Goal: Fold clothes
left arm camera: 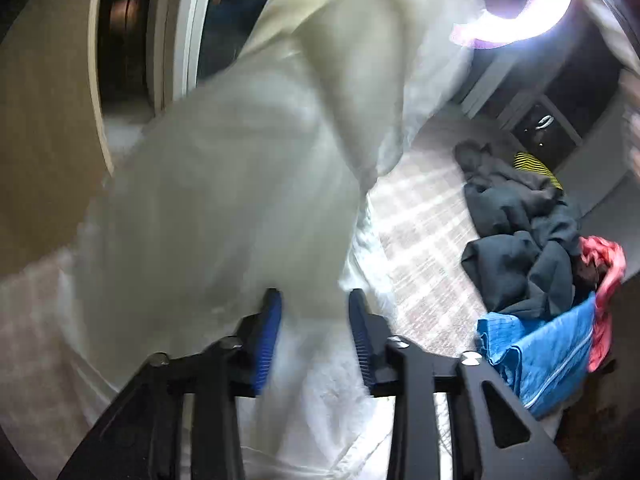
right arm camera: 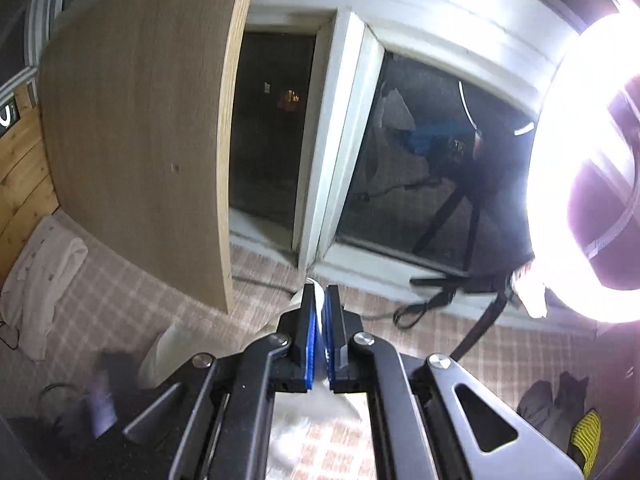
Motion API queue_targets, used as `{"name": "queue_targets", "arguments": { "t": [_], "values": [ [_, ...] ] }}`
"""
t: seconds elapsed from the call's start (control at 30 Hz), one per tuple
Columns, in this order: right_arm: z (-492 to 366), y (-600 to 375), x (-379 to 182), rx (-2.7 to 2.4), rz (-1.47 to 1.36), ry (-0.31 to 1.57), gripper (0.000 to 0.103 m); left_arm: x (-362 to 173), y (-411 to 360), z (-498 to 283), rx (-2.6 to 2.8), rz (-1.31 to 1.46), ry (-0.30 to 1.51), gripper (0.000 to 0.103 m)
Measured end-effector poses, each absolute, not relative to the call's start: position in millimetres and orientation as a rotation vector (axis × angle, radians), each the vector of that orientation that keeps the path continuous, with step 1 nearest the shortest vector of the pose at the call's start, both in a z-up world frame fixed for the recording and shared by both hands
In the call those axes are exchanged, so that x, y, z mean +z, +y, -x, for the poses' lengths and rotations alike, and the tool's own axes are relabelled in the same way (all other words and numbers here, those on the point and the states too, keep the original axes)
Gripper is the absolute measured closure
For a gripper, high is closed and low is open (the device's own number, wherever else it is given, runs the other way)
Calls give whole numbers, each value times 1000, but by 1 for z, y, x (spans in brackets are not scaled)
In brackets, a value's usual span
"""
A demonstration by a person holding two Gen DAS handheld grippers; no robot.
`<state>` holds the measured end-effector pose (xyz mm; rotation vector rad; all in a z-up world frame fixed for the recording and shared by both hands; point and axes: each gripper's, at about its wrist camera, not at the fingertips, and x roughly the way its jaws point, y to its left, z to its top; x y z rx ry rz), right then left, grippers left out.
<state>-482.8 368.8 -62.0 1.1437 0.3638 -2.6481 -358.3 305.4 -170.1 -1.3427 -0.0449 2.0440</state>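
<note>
Right tongs [right arm camera: 321, 300], frame centre, pinch the white garment [right arm camera: 316, 412]; left tongs [left arm camera: 315, 320] part-open around white cloth [left arm camera: 240, 184], grip unclear.

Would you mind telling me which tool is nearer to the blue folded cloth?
Left. The left tool hovers just beside the blue cloth; the right tool grips the white garment, with no blue cloth in its view.

Plaid-covered surface [left arm camera: 424, 240] under dark crumpled clothes [left arm camera: 516, 240], a blue folded cloth [left arm camera: 540, 356], a pink garment [left arm camera: 604, 280].
</note>
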Motion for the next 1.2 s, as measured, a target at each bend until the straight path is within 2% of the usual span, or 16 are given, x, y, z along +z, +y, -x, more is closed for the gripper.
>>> {"name": "queue_targets", "arguments": {
  "t": [0.1,0.23,0.43,0.53,0.63,0.73,0.8,0.9,0.93,1.0,1.07,1.1,1.17,1.2],
  "values": [
    [457,377,-55,-2682,-1079,312,99,-151,279,333,2044,1312,-74,80],
    [392,397,-39,-2723,-940,153,99,-107,200,286,2189,1235,-59,70],
    [254,408,-39,-2791,-800,84,99,-84,126,258,2346,1217,-32,69],
    [182,406,-59,-2789,-827,108,99,-85,115,261,2300,1224,-67,69],
    [135,403,-104,-2713,-1052,136,98,-88,118,270,2260,1248,-65,69],
    [117,402,-157,-2625,-1360,271,98,-93,139,276,2160,1259,-83,69],
    [112,409,-168,-2627,-1432,263,92,-93,155,278,2118,1252,-42,69],
    [120,429,-169,-2616,-1491,15,71,-91,179,286,2062,1242,39,69],
    [126,434,-170,-2604,-1491,-80,67,-91,184,291,2056,1249,50,69],
    [138,438,-176,-2557,-1517,-201,66,-94,193,298,1972,1288,20,68],
    [143,434,-180,-2529,-1537,-230,66,-92,200,294,1891,1305,46,68],
    [144,431,-181,-2521,-1538,-224,65,-88,200,286,1864,1291,77,67],
    [146,426,-184,-2514,-1533,-191,65,-84,205,268,1847,1264,195,52],
    [147,424,-186,-2511,-1536,-175,65,-83,208,258,1849,1249,272,49]
  ]
}}
